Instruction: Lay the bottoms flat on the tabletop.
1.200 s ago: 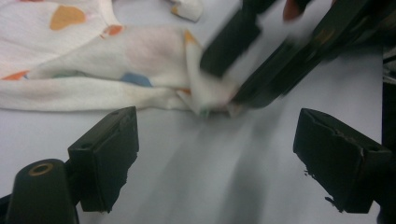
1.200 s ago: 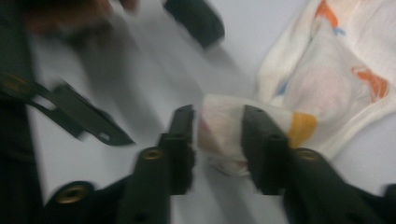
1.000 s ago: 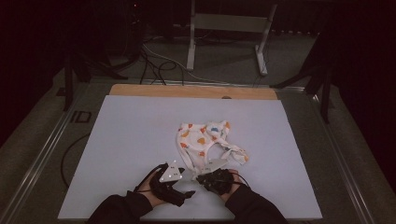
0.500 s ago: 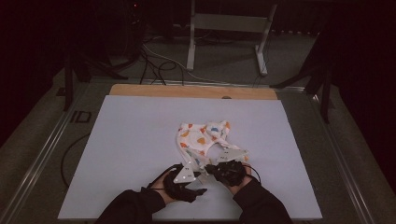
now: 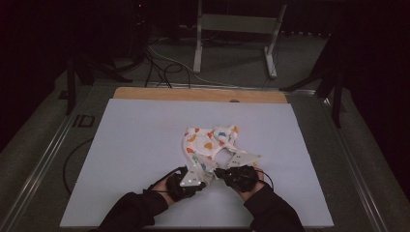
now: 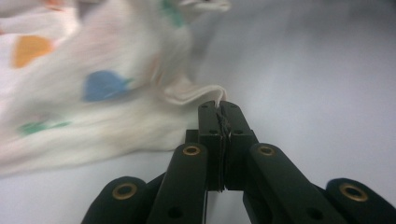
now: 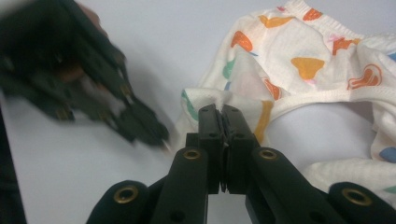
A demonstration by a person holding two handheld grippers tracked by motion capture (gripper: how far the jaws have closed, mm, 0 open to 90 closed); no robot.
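While the garment lies crumpled on the sheet, its near edge reaches both grippers. Left gripper has just been closing and now pinches a hem corner; right gripper is clamped on a fold beside it.

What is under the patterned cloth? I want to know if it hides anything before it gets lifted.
The patterned cloth lies on the white table mat; that is all that shows around it. Whatever its folds cover stays hidden. Both grippers, left gripper and right gripper, pinch its near edge.

White table, patterned white garment lying near its front
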